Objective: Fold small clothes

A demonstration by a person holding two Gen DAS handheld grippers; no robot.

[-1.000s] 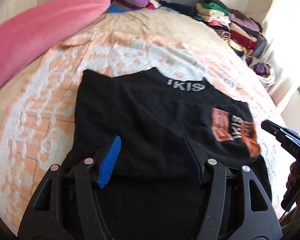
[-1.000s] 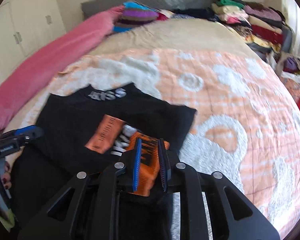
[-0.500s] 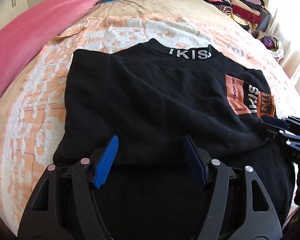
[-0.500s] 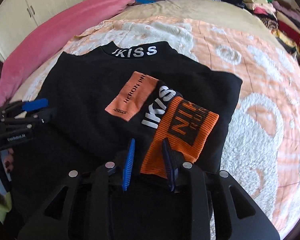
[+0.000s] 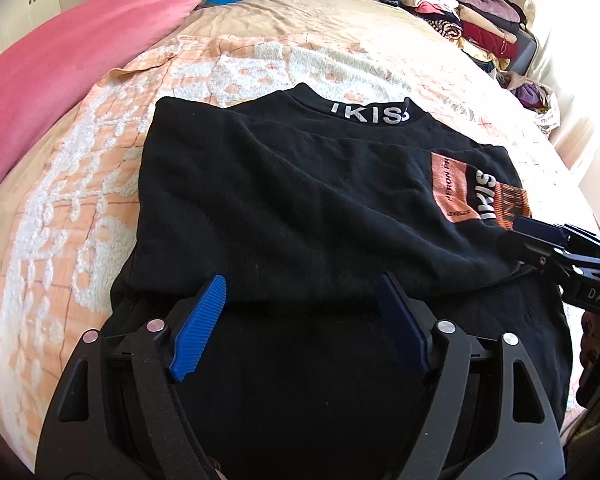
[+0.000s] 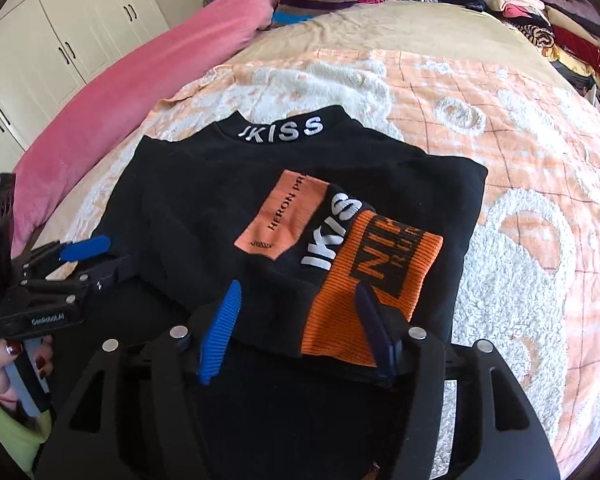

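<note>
On the peach-and-white bedspread (image 5: 80, 208) at frame centre we see the black sweater (image 5: 292, 208) folded; our left gripper (image 5: 300, 300) and right gripper (image 6: 296, 312) are both opening, grasping nothing

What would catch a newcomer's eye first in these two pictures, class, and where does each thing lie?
The black sweatshirt lies folded in the middle of the peach and white bedspread, its bright orange cuff resting on top near the right gripper, whose jaws are opening. A long pink pillow runs along the bed's left edge, and folded clothes are stacked far right.
</note>
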